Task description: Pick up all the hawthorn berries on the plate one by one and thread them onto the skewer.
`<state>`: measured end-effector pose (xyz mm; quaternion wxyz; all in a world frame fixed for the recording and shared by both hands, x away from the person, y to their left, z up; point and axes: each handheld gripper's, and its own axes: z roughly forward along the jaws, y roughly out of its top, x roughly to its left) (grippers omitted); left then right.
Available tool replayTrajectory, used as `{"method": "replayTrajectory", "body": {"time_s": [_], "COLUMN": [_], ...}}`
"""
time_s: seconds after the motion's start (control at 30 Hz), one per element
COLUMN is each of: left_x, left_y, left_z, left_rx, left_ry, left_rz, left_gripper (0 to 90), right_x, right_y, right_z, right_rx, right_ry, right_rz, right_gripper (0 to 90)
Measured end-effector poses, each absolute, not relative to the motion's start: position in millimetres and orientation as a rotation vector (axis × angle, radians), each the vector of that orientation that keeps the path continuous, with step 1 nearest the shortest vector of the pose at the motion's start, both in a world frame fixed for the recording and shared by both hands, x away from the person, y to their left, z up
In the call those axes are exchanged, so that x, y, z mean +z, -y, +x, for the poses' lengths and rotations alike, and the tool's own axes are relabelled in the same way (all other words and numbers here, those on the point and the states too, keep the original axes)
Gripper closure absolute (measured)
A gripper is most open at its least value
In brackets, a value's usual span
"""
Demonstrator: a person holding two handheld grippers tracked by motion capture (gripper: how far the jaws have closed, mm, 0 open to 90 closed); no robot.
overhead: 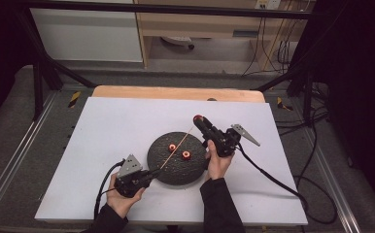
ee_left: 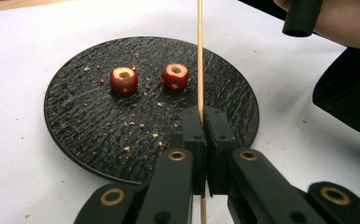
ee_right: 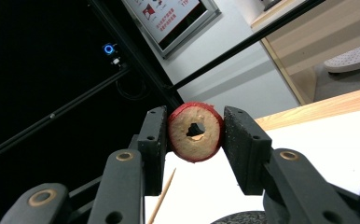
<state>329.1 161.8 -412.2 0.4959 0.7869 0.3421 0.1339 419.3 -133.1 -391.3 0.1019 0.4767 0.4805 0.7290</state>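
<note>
Skewer (ee_left: pixel 199 56), a thin wooden stick, is clamped near its lower end between the closed jaws of the left gripper (ee_left: pixel 204 122) and runs up and away from them over the black textured plate (ee_left: pixel 75 126), its tip pointing toward the right gripper (overhead: pixel 198 119). The right gripper's jaws are closed on a red cored fruit piece (ee_right: pixel 196 132), pads on its skin at either side, the cored hole facing the camera; the skewer tip (ee_right: pixel 162 196) shows just below and left of that grip. Two more cored pieces (ee_left: pixel 123 80) (ee_left: pixel 175 76) sit on the plate ahead of the left jaws, left of the stick, with crumbs scattered around them. Judgement: the skewer is light and stiff along its length but whippy and easy to snap sideways, so a hold low on the shaft with the tip free suits threading. The fruit piece looks light, moist, soft-fleshed and liable to split at the thin wall round the hole; holding across the skin as now seems right. A poster (ee_right: pixel 169 14) behind the right jaws carries red and black print, too small to read
</note>
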Motion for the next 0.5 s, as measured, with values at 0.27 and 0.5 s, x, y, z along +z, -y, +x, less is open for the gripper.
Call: {"method": "replayTrajectory", "body": {"time_s": [0.27,0.5], "left_x": [-411.5,-411.8], "left_y": [-157.6,-154.7], "left_z": [330.4,331.6], "left_rx": [0.317,0.311], "left_ry": [-0.829,-0.841], "left_rz": [1.902,1.889], "left_gripper": [87.8,87.8], "right_x": [-393.0,-394.7], "right_y": [131.9,130.6], "right_z": [418.7,418.1], "right_rx": [2.155,2.157], "right_ry": [-1.412,-1.417], "right_rz": [1.396,1.392], "right_gripper": [61.6,61.6]}}
